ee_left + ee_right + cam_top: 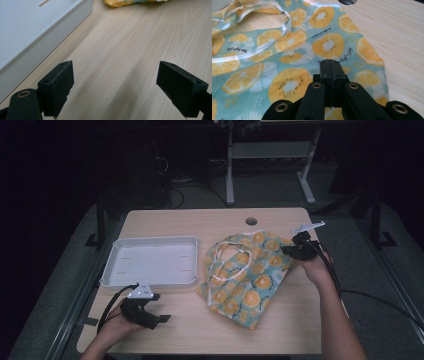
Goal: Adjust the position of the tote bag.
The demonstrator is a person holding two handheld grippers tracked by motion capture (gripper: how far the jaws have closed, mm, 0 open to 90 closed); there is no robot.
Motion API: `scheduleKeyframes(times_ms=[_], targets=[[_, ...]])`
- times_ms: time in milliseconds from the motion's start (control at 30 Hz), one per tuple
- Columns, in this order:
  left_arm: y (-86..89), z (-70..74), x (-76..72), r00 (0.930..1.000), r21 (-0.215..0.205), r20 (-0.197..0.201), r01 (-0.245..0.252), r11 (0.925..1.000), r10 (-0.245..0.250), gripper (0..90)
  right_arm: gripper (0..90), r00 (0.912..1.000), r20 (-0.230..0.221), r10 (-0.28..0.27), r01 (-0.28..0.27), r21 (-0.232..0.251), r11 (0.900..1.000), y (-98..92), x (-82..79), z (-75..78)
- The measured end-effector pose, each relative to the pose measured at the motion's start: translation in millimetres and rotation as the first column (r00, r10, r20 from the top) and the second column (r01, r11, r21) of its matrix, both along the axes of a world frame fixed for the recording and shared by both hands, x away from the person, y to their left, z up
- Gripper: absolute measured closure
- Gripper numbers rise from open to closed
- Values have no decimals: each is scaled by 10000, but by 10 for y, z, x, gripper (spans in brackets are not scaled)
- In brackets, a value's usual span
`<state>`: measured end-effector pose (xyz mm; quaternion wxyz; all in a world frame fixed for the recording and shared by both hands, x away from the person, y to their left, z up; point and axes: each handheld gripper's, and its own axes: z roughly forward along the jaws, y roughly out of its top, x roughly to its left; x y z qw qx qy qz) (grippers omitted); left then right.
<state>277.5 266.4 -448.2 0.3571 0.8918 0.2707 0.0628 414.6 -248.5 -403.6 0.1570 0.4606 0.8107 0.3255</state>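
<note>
Nearest the high camera, the left claw [159, 319] is seen low at the left of the wooden bench [280, 330], its jaws spread and nothing between them; it is held just in front of the white tray [112, 270]. At the middle of the bench a fruit-print cloth bag [247, 280] is laid flat, with its pale handles [225, 265] looped on top. The right claw [285, 250] is shown at the bag's right edge, borne by a hand [315, 267] that enters from the lower right.

Left gripper view: two black jaws are shown wide apart above bare bench [125, 50]. The tray's wall [47, 37] is seen at upper left, and a corner of the bag [117, 3] at the top edge.

Right gripper view: the right claw [331, 65] is shown with its jaws pressed together over the bag [287, 50], whose orange and kiwi slices are printed on a teal ground. Whether fabric is pinched between the jaws cannot be told. A handle strap [249, 53] is seen crossing the bag at left, and bare bench [397, 37] at right.
</note>
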Motion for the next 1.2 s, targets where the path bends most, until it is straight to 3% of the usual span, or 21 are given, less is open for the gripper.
scheduleKeyframes(times_ms=[33, 133, 400, 667, 833, 1200], targets=[[-11, -7, -5, 10000, -54, -23, -19, 10000, 19, 142, 896, 10000, 38, 32, -31, -266, 9996, 33, 45, -14], [-13, -7, -5, 10000, -14, -38, 28, 10000, -28, 142, 897, 10000, -51, 66, -68, -368, 9993, 49, 86, -38], [-8, -10, 0, 9998, 141, -51, 180, 9997, -179, 142, 896, 9975, -691, 147, -210, -912, 9956, 42, 108, -182], [-27, -11, -10, 9998, 100, -122, 158, 9998, -157, 142, 897, 9939, -1051, 330, -449, -1124, 9926, -3, 48, -204], [-22, -12, -6, 9996, 185, -122, 244, 9995, -241, 142, 897, 9931, -1124, 346, -442, -844, 9955, -39, -5, -217], [-37, -23, -12, 9997, 111, -129, 206, 9997, -205, 142, 897, 9898, -1262, 664, -833, -1341, 9875, -42, -196, -172]])
